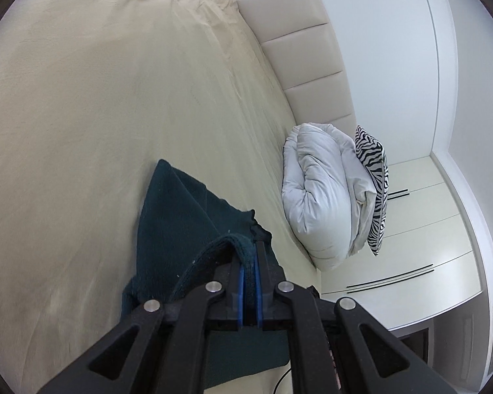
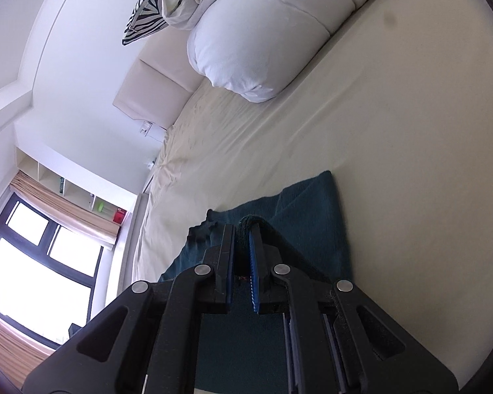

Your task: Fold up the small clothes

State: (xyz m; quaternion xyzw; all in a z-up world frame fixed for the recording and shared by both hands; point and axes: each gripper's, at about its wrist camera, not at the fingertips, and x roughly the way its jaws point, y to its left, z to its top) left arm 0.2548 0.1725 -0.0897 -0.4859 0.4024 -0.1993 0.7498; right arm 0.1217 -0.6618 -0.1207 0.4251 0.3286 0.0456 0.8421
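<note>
Both wrist views look close along their fingers across the bed (image 1: 82,98), sharing the duvet (image 2: 263,32)

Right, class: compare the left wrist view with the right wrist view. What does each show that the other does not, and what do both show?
Only the left wrist view shows the cream cabinet with dark handle strips beside the bed, and the left gripper shut on the dark green cloth.

Only the right wrist view shows the window, the curtain, wall shelves, and the right gripper shut on the cloth's edge.

Both show the cream bed sheet, the white duvet, the zebra pillow and the padded headboard.
</note>
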